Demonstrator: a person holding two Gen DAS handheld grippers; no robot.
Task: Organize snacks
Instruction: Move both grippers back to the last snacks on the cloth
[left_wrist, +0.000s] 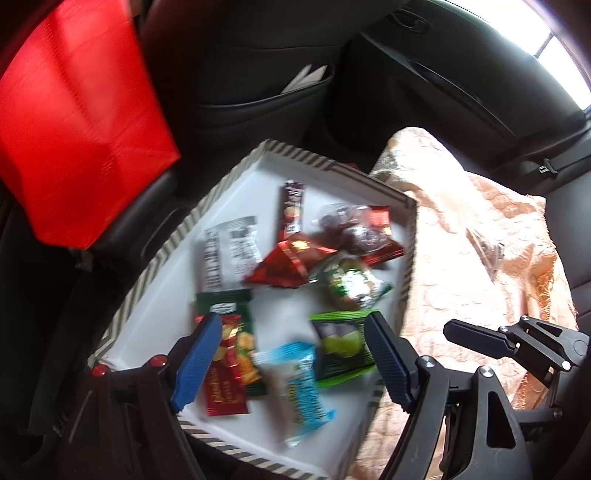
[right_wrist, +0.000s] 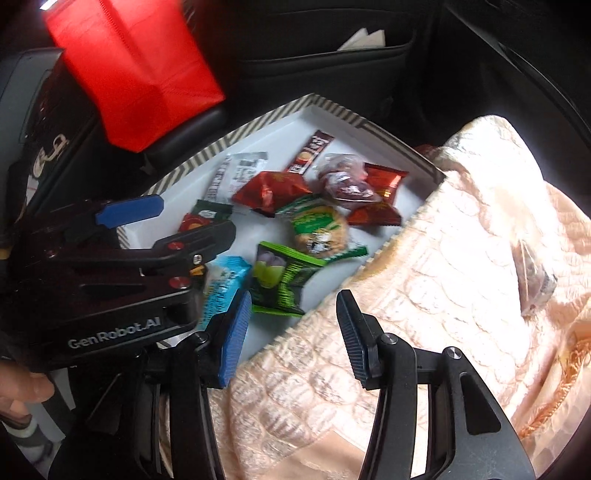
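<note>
A white tray with a striped rim (left_wrist: 155, 269) (right_wrist: 255, 122) lies on a car seat and holds several snack packets. Near its front are a blue packet (left_wrist: 295, 384), a green packet (left_wrist: 341, 347) (right_wrist: 280, 280) and a red-and-yellow packet (left_wrist: 229, 365). Farther back lie a round cookie in a green wrapper (left_wrist: 347, 284) (right_wrist: 319, 229), red packets (left_wrist: 284, 266), a white packet (left_wrist: 231, 251) and a brown stick (left_wrist: 291, 206). My left gripper (left_wrist: 291, 321) (right_wrist: 195, 216) hangs open over the tray's front with nothing between its pads. My right gripper (right_wrist: 293, 299) is open over the tray's right edge and the peach cloth (right_wrist: 424, 295).
A red bag (left_wrist: 74, 122) (right_wrist: 136, 74) stands to the left behind the tray. A clear packet (left_wrist: 487, 254) (right_wrist: 532, 280) lies on the peach quilted cloth to the right. A seat-back pocket with papers (left_wrist: 306, 79) is beyond. A hand (right_wrist: 22, 387) shows at the left edge.
</note>
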